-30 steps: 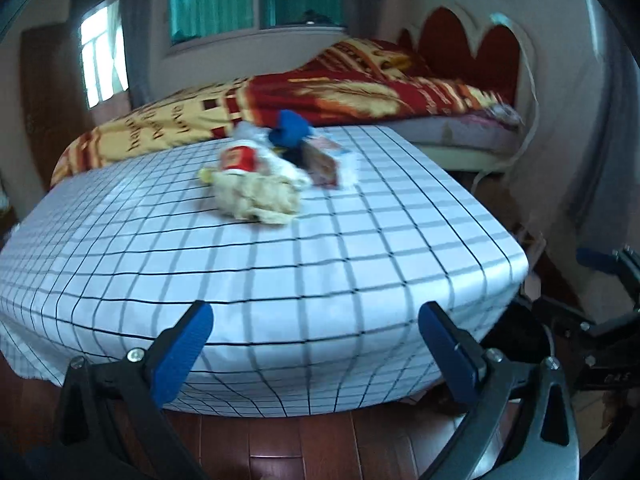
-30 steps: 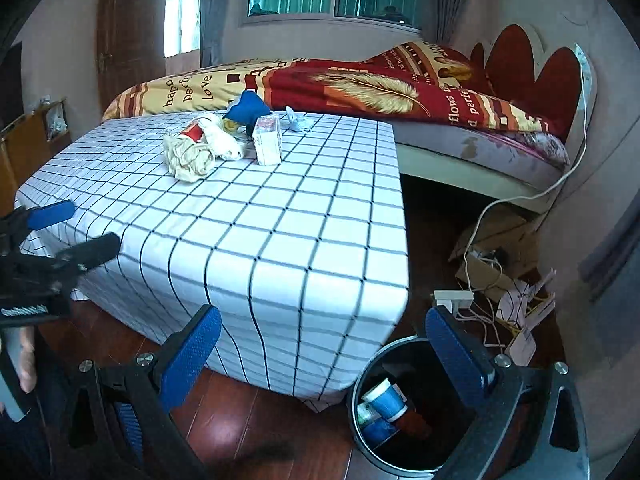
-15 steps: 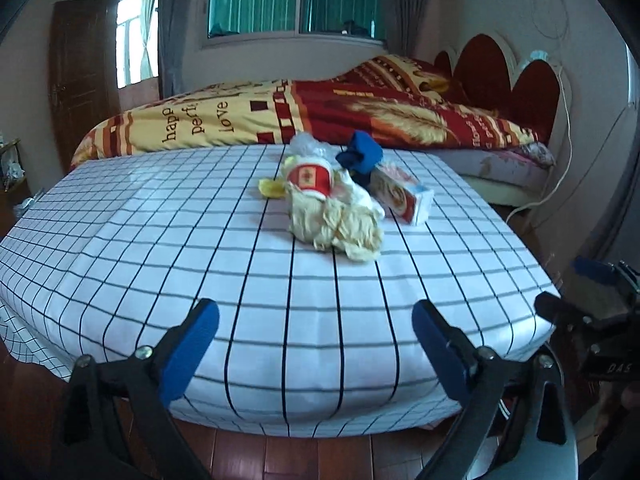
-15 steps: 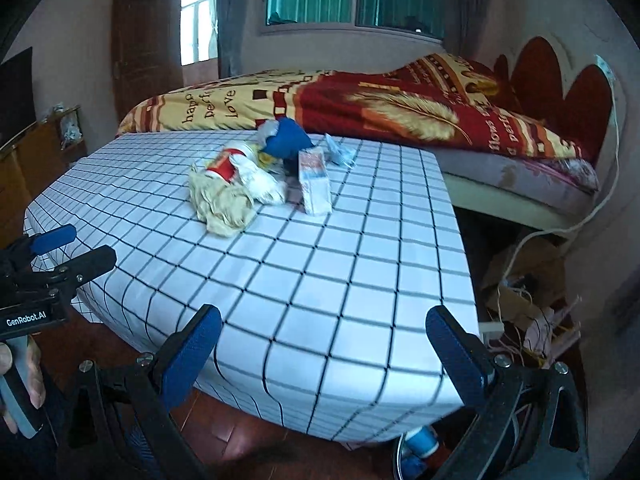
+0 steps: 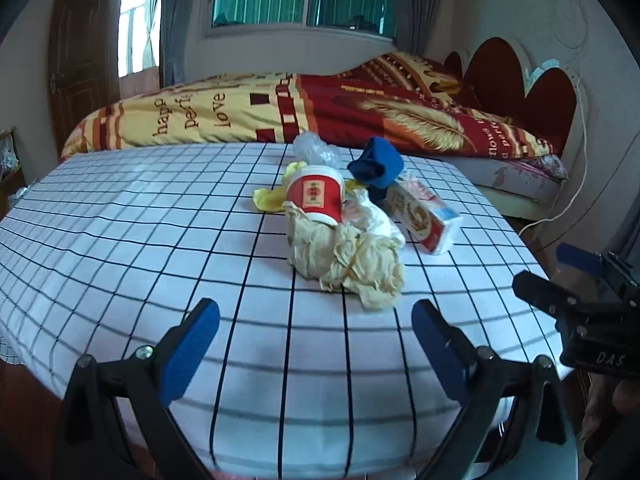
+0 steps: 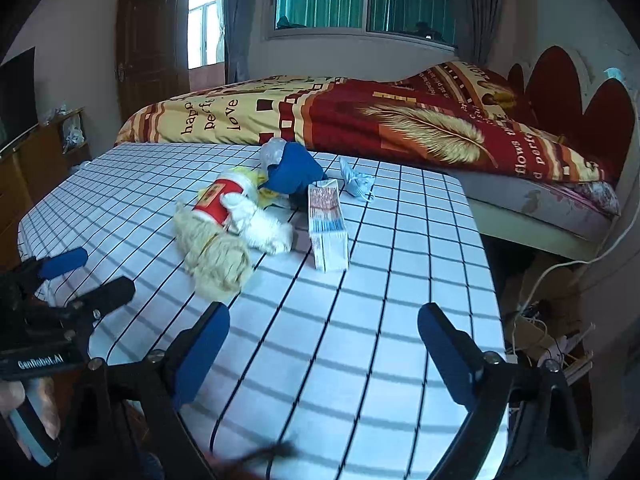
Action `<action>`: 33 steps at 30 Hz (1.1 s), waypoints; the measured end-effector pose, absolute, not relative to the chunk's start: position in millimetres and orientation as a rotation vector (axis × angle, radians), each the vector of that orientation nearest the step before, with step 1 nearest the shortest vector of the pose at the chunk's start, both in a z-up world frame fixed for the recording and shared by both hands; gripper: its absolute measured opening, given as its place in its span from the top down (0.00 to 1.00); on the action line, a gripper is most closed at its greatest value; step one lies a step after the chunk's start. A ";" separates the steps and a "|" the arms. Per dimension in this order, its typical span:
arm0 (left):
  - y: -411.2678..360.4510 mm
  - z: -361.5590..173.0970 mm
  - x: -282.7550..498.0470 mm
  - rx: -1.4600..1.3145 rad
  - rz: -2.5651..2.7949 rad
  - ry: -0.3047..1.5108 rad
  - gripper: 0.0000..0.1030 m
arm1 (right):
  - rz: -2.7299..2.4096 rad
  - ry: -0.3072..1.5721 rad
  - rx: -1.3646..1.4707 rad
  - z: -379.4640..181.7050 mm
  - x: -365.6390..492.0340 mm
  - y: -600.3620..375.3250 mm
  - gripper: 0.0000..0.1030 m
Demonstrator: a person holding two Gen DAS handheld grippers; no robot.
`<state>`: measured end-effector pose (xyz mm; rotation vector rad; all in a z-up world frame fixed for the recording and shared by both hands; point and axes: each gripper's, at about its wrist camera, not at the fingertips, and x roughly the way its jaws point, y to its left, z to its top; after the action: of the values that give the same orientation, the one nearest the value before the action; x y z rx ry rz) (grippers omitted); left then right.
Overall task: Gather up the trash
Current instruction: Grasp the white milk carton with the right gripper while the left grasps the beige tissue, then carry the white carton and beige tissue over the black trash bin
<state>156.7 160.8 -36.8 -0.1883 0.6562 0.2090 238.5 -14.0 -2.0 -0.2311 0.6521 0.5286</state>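
Left wrist: crumpled paper (image 5: 352, 258) beyond claw (image 5: 316, 344)

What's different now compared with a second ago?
Both grippers, left and right, have moved in over the checked table toward the trash pile, fingers just closing slightly with nothing between them. The bin has dropped from view. The trash lies untouched.
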 end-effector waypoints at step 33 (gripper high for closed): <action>164.4 -68.6 229.7 -0.223 0.086 0.802 0.54 | 0.571 0.801 -0.204 -51.0 333.9 8.7 0.64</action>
<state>229.7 164.4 -68.6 -0.2230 0.8019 0.0861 333.9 8.7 -51.0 -0.2037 0.8011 0.5711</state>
